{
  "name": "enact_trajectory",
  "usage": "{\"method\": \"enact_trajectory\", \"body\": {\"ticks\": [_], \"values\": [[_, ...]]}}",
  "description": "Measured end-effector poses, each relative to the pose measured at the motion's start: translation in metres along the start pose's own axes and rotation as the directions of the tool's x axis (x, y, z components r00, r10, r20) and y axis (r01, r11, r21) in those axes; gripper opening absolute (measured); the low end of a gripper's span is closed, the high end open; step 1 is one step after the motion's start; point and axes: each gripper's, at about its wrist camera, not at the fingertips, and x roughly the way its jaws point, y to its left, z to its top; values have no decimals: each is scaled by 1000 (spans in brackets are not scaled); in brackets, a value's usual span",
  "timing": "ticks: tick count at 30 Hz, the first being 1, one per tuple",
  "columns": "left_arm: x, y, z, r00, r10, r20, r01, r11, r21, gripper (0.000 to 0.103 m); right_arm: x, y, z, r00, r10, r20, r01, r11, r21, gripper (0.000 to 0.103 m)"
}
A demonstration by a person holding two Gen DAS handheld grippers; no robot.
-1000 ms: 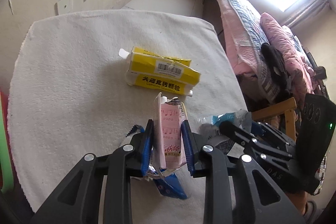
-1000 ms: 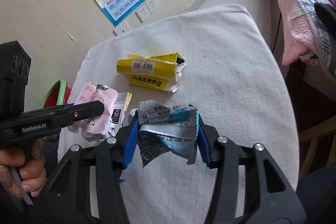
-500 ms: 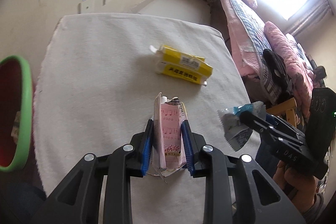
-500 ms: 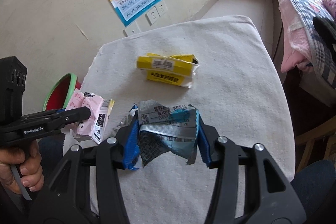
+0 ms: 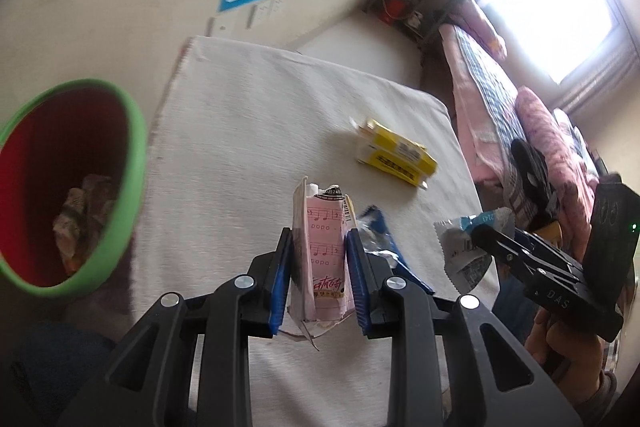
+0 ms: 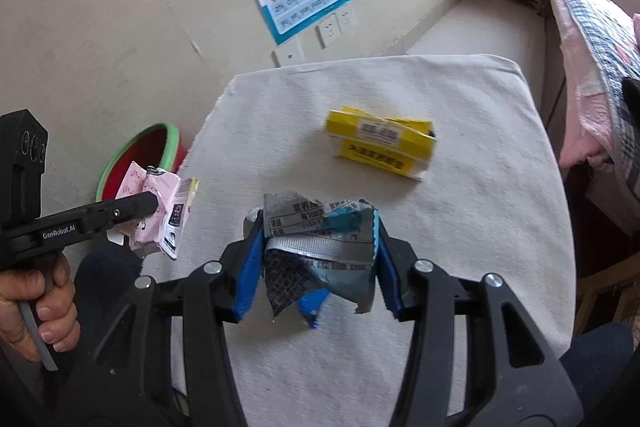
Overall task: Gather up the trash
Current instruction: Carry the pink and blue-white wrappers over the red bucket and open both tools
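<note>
Both hands have swung left since a second ago, so the red bin [image 5: 68,183] with the green rim now shows beside the table [image 5: 256,131]. The left gripper [image 5: 319,263] squeezes a pink carton [image 5: 325,251] tight. The right gripper [image 6: 318,263] holds a crumpled silver wrapper [image 6: 320,239], its jaws partly apart. The carton could fall on the floor if let go before it is over the bin. The yellow box [image 6: 380,147] lies on the table. Only the left view shows trash already inside the bin.
</note>
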Motion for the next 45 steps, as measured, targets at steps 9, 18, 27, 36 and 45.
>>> {"method": "enact_trajectory", "body": {"ticks": [9, 18, 27, 36, 45], "values": [[-48, 62, 11, 993, 69, 98, -58, 993, -107, 25, 20, 59, 28, 999, 54, -1, -53, 992, -118, 48], [-88, 118, 12, 979, 135, 152, -106, 976, -189, 25, 42, 135, 52, 989, 149, 0, -146, 970, -194, 48], [-104, 161, 8, 971, 171, 167, -126, 960, -249, 25, 64, 203, 61, 978, 205, -31, -205, 935, -289, 48], [-110, 202, 4, 967, 197, 164, -141, 943, -302, 25, 87, 246, 75, 970, 237, -54, -241, 912, -332, 48], [-109, 221, 8, 965, 214, 149, -162, 940, -301, 26, 112, 274, 74, 964, 251, -90, -266, 895, -358, 48]]}}
